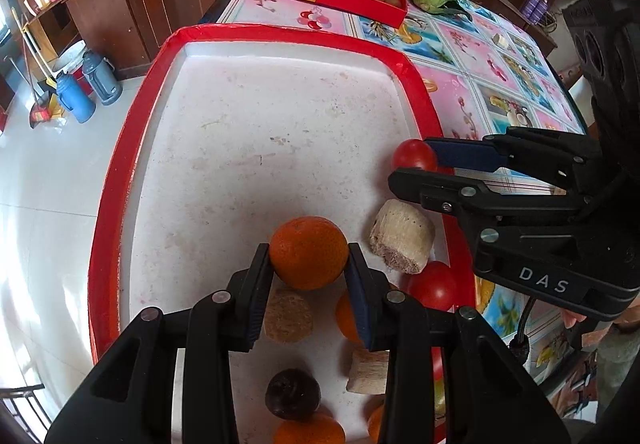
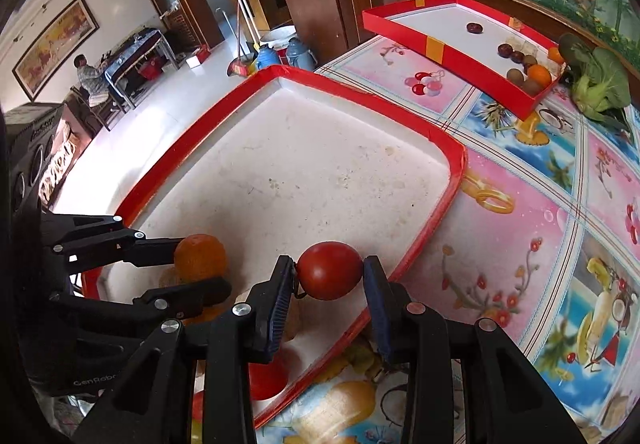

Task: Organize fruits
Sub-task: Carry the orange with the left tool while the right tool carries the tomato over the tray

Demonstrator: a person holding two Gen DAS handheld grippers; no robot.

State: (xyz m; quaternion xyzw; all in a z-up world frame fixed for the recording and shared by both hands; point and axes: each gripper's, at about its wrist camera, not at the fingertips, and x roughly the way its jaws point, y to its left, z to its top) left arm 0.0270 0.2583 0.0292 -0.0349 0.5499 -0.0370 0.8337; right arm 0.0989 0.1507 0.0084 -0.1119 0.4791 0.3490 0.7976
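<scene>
Orange fruit, a mandarin (image 1: 308,252), sits clamped between the left gripper's (image 1: 309,264) fingers, raised above the near tray's (image 1: 120,179) white floor at 6 o'clock. Beneath it lie a tan chunk (image 1: 287,318), a dark plum (image 1: 293,392) and more mandarins. At 3 o'clock the right gripper (image 2: 329,276) grasps a tomato (image 2: 330,270) over the tray's right rim, near a pale chunk (image 1: 402,236) and a second tomato (image 1: 434,286). At 12 o'clock on the worktop (image 2: 520,203), a far tray (image 2: 448,47) holds fruit beside greens (image 2: 600,83).
</scene>
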